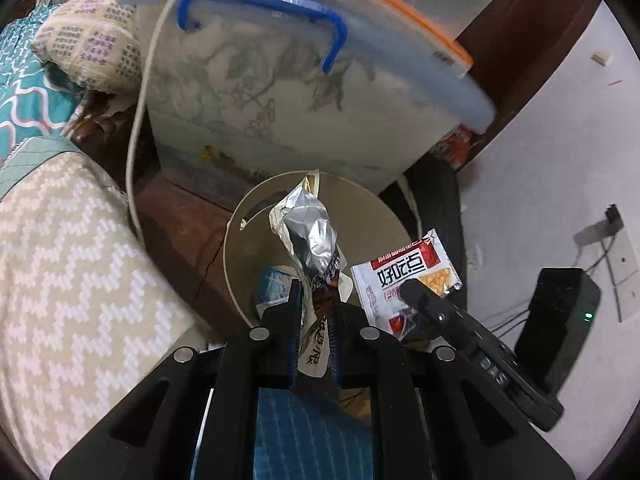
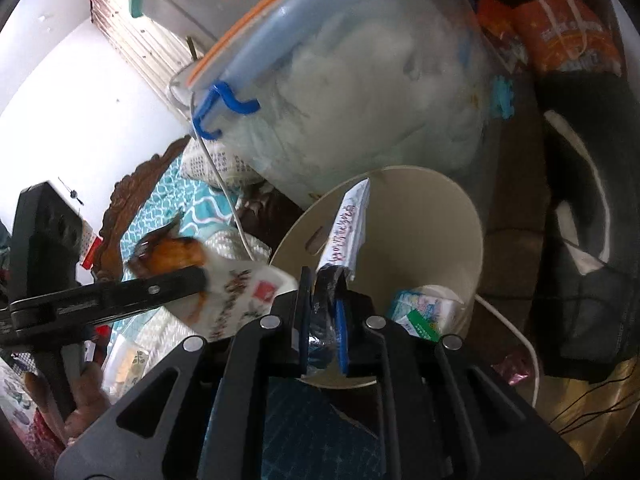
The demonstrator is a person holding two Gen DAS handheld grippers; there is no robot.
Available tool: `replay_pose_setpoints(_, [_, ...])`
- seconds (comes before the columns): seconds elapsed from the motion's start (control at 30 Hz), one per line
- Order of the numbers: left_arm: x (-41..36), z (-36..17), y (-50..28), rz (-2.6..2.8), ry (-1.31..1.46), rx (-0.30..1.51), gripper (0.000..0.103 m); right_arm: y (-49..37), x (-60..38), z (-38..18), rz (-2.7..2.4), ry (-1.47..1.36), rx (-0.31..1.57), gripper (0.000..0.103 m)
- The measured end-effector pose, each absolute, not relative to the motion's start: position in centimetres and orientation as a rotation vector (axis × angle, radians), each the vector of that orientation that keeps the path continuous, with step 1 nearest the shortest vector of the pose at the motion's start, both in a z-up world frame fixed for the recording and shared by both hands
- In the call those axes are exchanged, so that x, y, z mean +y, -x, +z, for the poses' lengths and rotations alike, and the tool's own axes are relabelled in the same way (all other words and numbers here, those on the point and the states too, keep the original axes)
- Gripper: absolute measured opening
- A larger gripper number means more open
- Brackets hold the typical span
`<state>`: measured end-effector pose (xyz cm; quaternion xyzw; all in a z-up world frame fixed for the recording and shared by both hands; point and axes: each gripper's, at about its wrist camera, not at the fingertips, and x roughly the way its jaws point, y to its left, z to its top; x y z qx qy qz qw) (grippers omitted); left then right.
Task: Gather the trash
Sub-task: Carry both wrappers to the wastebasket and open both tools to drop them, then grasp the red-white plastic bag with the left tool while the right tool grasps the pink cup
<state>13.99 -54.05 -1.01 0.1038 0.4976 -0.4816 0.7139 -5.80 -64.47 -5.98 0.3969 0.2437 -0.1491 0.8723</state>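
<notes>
Wrappers stay out: both grippers (image 1: 316, 300) (image 2: 322, 292) hang over the bin rim (image 2: 476, 216), jaws clamped on 2 wrappers.

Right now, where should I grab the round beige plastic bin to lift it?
Pinch the round beige plastic bin by its thin rim from above, one finger inside, one outside: it stands upright with an open top. Take the near side; the clear storage box crowds the far one. The left gripper is shut on a silver foil wrapper, the right gripper on a white packet.
</notes>
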Motion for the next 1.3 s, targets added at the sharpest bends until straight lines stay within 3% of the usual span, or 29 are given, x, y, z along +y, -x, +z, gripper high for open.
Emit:
replay_pose_setpoints(0.07, [-55.1, -1.8, -14.3, -1.054, -0.246, 1.113, 0.013, 5.1, -64.5, -6.4, -0.307, -0.828, 0.535, 0.015])
replay_pose_setpoints(0.1, [-55.5, -2.4, -14.4, -1.042, -0.253, 1.123, 0.029, 4.8, -64.5, -6.6, -0.302, -0.824, 0.547, 0.017])
replay_pose_setpoints(0.13, [-55.8, -2.8, -14.5, -1.031, -0.256, 1.130, 0.040, 4.6, -64.4, -6.7, -0.298, -0.820, 0.554, 0.030])
replay_pose_setpoints(0.17, [-56.0, -3.1, -14.5, -1.018, -0.254, 1.119, 0.050, 4.4, -64.3, -6.8, -0.302, -0.815, 0.558, 0.060])
replay_pose_setpoints(0.2, [-56.0, -3.1, -14.4, -1.014, -0.258, 1.110, 0.051, 4.4, -64.1, -6.7, -0.309, -0.807, 0.548, 0.076])
replay_pose_setpoints(0.23, [-56.1, -3.2, -14.3, -1.016, -0.266, 1.108, 0.051, 4.6, -63.9, -6.6, -0.315, -0.799, 0.531, 0.083])
replay_pose_setpoints(0.67, [-48.3, 3.4, -10.2, -1.077, -0.150, 0.971, 0.058, 6.9, -61.0, -3.2, -0.287, -0.829, 0.409, 0.082])
replay_pose_setpoints(0.97, [-34.6, 4.7, -6.3, -0.976, -0.205, 0.847, 0.066, 4.3, -53.7, -2.7, -0.106, -0.815, 0.486, 0.063])
replay_pose_setpoints(1.3, [-14.2, 2.9, -5.8, -0.644, -0.126, 0.884, 0.069, -1.9, -41.8, -3.2, 0.146, -0.759, 0.649, 0.063])
